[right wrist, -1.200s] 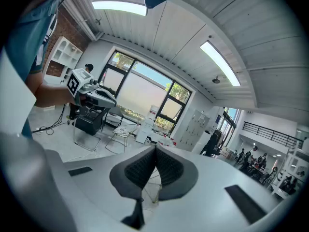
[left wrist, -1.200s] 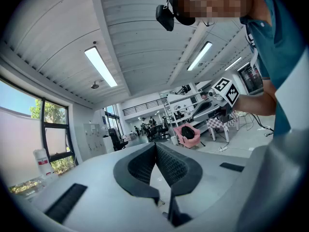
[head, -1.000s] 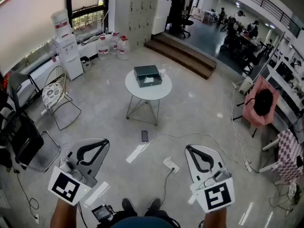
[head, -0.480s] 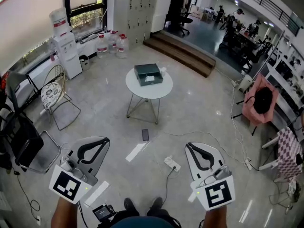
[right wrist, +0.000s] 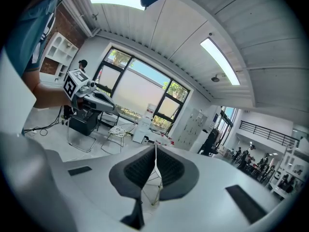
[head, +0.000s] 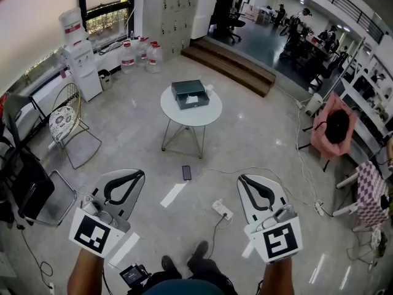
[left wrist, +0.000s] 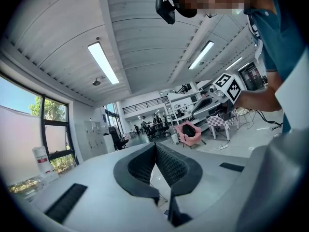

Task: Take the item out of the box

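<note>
A dark box point(head: 189, 94) with a white item point(head: 192, 100) in it lies on the round white table point(head: 184, 117), far ahead in the head view. Both grippers hang low near the person, well short of the table. My left gripper point(head: 140, 174) has its jaws closed together with nothing between them, and the left gripper view shows the same point(left wrist: 155, 146). My right gripper point(head: 241, 179) is also shut and empty, its pads meeting in the right gripper view point(right wrist: 155, 148). Each gripper appears in the other's view: the right gripper point(left wrist: 223, 88) and the left gripper point(right wrist: 83, 89).
On the floor between me and the table lie a phone point(head: 186, 173), a power strip point(head: 222, 210) and cables. A wire chair point(head: 63, 125) and a black chair point(head: 27, 186) stand left. A water dispenser point(head: 76, 54), bottles point(head: 138, 54), steps point(head: 230, 66) and a pink chair point(head: 331, 131) ring the room.
The person's feet have shifted and both grippers sit slightly higher in the head view. The jaws of both stay shut.
</note>
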